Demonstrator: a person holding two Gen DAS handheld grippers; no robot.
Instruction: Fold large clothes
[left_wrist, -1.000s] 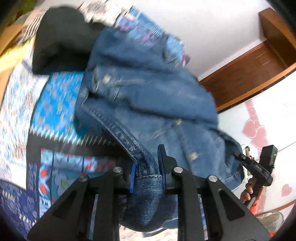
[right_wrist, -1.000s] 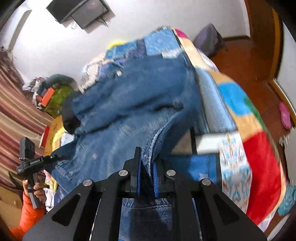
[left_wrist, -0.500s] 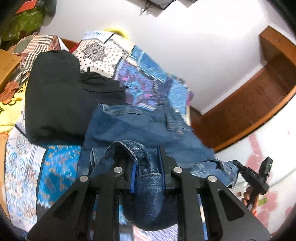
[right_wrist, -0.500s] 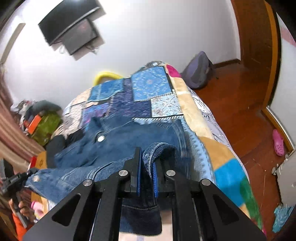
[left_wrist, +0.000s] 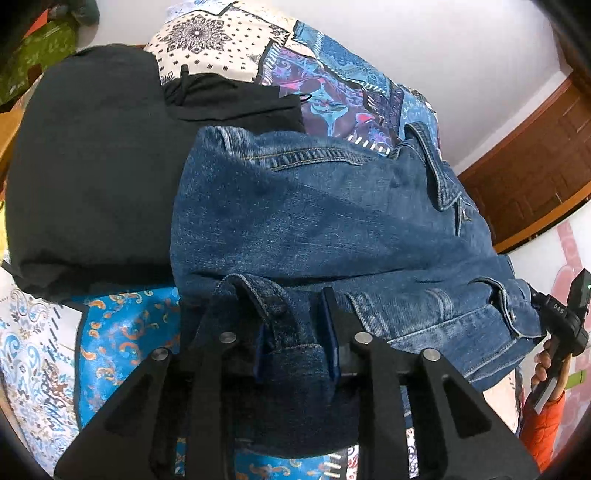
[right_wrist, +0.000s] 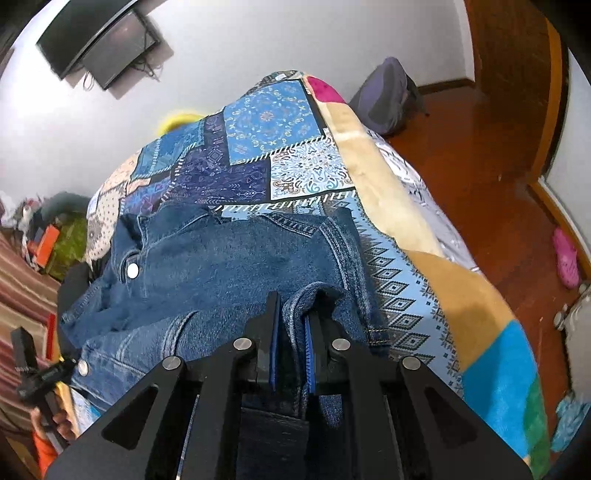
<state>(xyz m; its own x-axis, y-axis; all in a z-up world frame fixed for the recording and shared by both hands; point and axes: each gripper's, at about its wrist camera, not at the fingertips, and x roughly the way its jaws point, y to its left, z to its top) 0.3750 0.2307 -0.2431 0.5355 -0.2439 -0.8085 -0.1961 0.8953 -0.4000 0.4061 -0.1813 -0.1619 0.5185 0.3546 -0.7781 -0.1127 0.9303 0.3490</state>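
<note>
A blue denim jacket (left_wrist: 332, 221) lies folded over on the patchwork bedspread (left_wrist: 125, 332). It also shows in the right wrist view (right_wrist: 229, 273), collar toward the far side. My left gripper (left_wrist: 295, 332) is shut on a thick fold of the jacket's hem. My right gripper (right_wrist: 291, 332) is shut on another fold of denim at the jacket's near edge. Both hold the cloth low, just over the jacket's body. The other handheld gripper (left_wrist: 565, 325) shows at the right edge of the left wrist view.
A folded black garment (left_wrist: 92, 158) lies on the bed just left of the jacket. The bed's edge (right_wrist: 461, 258) drops to a wooden floor (right_wrist: 498, 166) on the right. A grey backpack (right_wrist: 388, 96) stands by the wall.
Both grippers carried the held denim edge forward and down over the jacket. The jacket hung lifted and bunched before; now it lies doubled over and flat on the bed.
</note>
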